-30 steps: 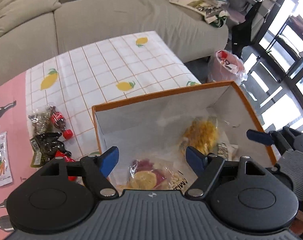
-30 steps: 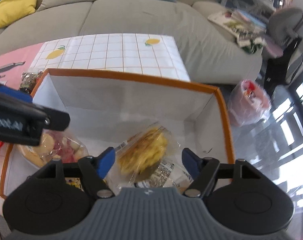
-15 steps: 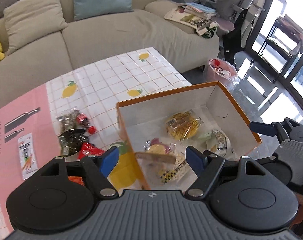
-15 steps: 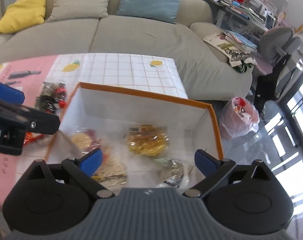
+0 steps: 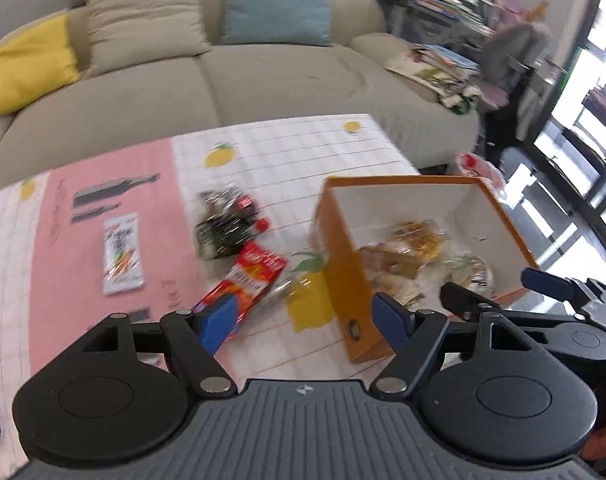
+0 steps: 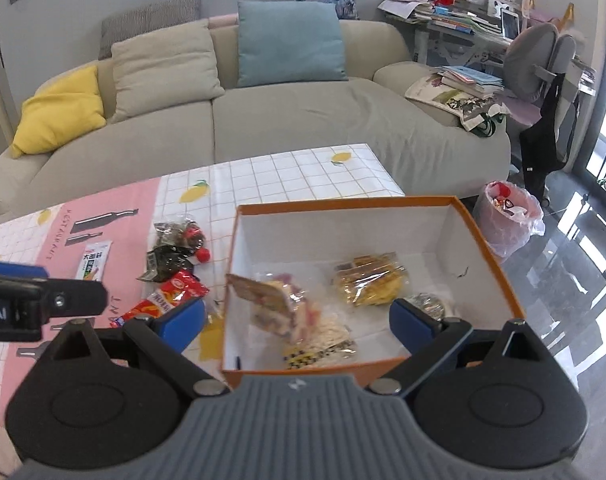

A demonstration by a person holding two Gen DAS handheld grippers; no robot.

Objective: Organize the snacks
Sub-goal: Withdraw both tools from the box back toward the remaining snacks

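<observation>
Tablecloth (image 6: 303, 168) under orange box (image 6: 499, 268); snack bags (image 6: 367, 280) inside, below spread, empty right gripper (image 6: 297, 320); left gripper (image 5: 303, 316) spread, empty.

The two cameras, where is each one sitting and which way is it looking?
Left wrist view: sits on the left gripper, looking forward and down at snacks on the tablecloth beside the orange box; its blue fingers and the right gripper show.
Right wrist view: sits on the right gripper, looking down into the orange box; its own fingers and the left gripper's tip show.
Shared: box, loose snacks such as the red packet, sofa.
</observation>
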